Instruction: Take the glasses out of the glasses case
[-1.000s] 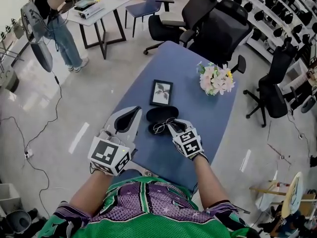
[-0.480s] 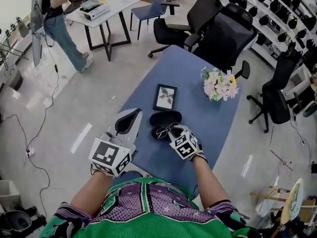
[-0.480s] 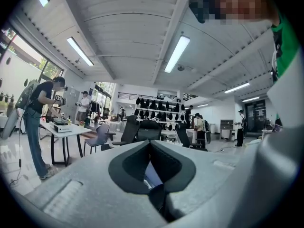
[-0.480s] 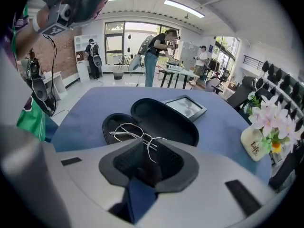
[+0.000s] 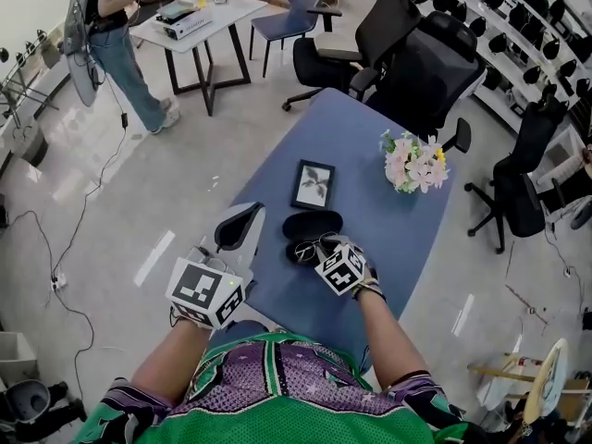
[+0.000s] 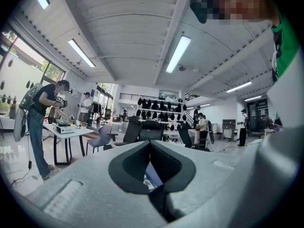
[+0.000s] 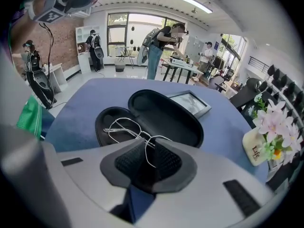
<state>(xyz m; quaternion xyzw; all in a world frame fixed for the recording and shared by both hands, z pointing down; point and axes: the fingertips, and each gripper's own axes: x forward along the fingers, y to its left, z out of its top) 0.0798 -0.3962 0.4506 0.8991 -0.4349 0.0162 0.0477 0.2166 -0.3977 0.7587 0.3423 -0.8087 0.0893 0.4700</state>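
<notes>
A black glasses case [image 5: 313, 224] lies open on the blue table [image 5: 393, 234]; in the right gripper view the case [image 7: 164, 113] shows both empty-looking halves. Thin wire-framed glasses [image 7: 124, 128] rest over its near half, with one lens rim pinched between the pads of my right gripper [image 7: 146, 151]. From the head view that right gripper [image 5: 321, 245] sits at the case's near right edge, on the glasses [image 5: 304, 248]. My left gripper [image 5: 248, 211] hovers left of the case, jaws together with nothing in them; its own view shows the left gripper [image 6: 151, 146] pointing out across the room.
A framed picture [image 5: 314, 184] lies just beyond the case and a vase of flowers [image 5: 413, 163] stands at the far right of the table. Black office chairs [image 5: 407, 54] crowd the far end. A person [image 5: 116, 35] stands by a white table [image 5: 194, 17] at the far left.
My right gripper has twisted slightly while staying on the glasses at the case's near edge. The left gripper holds the same place.
</notes>
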